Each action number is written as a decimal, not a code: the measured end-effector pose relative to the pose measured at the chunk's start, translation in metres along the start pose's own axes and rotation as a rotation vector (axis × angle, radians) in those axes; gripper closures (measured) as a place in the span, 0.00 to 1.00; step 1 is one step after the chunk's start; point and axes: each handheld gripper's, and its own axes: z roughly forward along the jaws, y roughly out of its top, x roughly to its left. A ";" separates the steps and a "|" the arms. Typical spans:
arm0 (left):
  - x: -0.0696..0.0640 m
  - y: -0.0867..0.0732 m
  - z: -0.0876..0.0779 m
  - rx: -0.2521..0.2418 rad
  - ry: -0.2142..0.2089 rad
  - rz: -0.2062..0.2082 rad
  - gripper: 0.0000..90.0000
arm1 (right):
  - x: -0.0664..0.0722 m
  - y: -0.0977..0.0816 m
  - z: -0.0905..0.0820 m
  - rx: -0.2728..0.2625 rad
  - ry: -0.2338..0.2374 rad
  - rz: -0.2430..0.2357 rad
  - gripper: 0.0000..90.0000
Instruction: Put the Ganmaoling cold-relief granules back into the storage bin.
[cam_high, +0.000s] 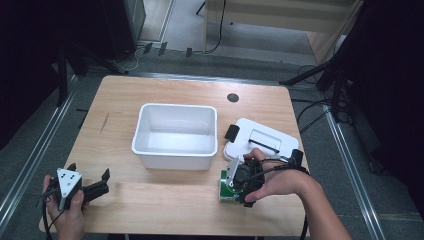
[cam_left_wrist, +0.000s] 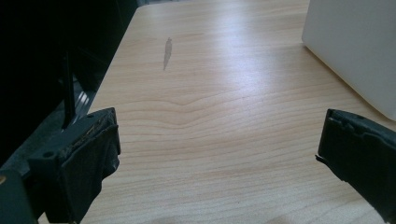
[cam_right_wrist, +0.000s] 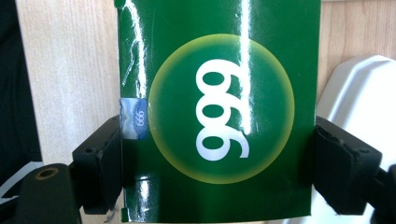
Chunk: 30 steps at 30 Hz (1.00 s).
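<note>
Green box (cam_right_wrist: 217, 107) lay flat near the table's (cam_high: 165, 195) front edge, beside the white lid (cam_high: 260, 137), with the right gripper's (cam_right_wrist: 217, 163) jaws touching both its sides. Squeezing evenly seemed wise before lifting toward the white bin (cam_high: 175, 132). Left gripper (cam_left_wrist: 217, 158) rested open, empty.

Lots of bare tabletop (cam_high: 165, 200) left of and in front of the white bin (cam_high: 175, 135). Right of the bin it's cramped: white lid (cam_high: 260, 137) and green box (cam_high: 227, 190) sit close together.
</note>
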 end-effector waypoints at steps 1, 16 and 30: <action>0.000 0.000 0.000 0.000 0.000 0.000 0.00 | 0.000 0.000 -0.002 0.003 0.000 0.002 0.18; 0.000 0.000 0.000 -0.002 0.001 -0.003 0.00 | -0.012 0.005 -0.024 -0.003 0.006 -0.004 0.18; 0.000 0.000 0.000 -0.001 0.000 0.000 0.00 | -0.022 0.010 -0.049 -0.020 -0.015 -0.011 0.18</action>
